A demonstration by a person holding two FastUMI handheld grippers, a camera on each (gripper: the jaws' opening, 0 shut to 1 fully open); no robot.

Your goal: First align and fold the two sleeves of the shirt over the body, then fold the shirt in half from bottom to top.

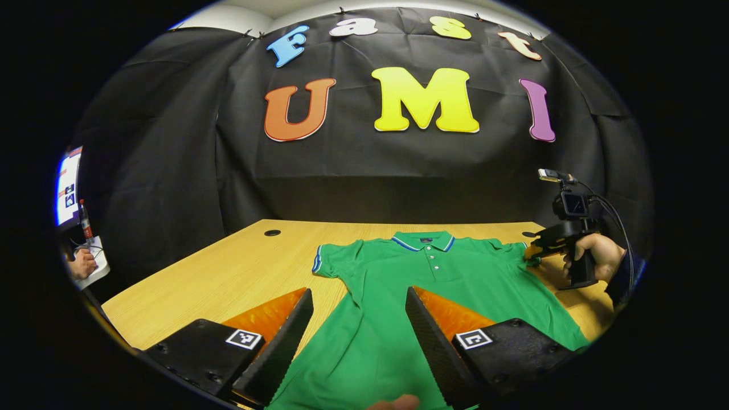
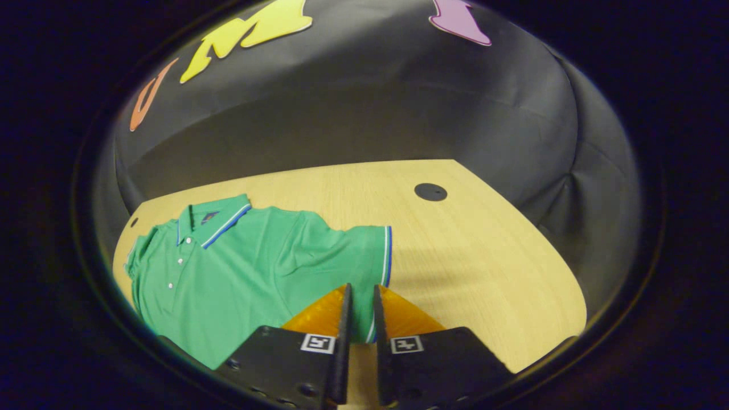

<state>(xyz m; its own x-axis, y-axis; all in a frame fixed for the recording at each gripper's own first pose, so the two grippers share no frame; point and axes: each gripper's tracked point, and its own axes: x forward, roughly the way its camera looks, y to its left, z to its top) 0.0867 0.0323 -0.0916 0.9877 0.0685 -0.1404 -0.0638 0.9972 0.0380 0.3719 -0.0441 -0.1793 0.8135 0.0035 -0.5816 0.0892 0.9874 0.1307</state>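
Here, the left gripper (image 1: 359, 319) is hovering with its fingers spread wide over the green shirt (image 1: 410, 296), which is lying flat on the wooden table (image 1: 228, 273), collar pointing away. Farther off, the right gripper (image 2: 360, 310) is pinching the sleeve (image 2: 370, 250) hem between nearly closed fingers.

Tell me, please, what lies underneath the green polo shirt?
The green polo shirt lies spread flat on the wooden table, whose light grain shows all around it. Whatever else might sit beneath the cloth is covered; nothing bulges through.
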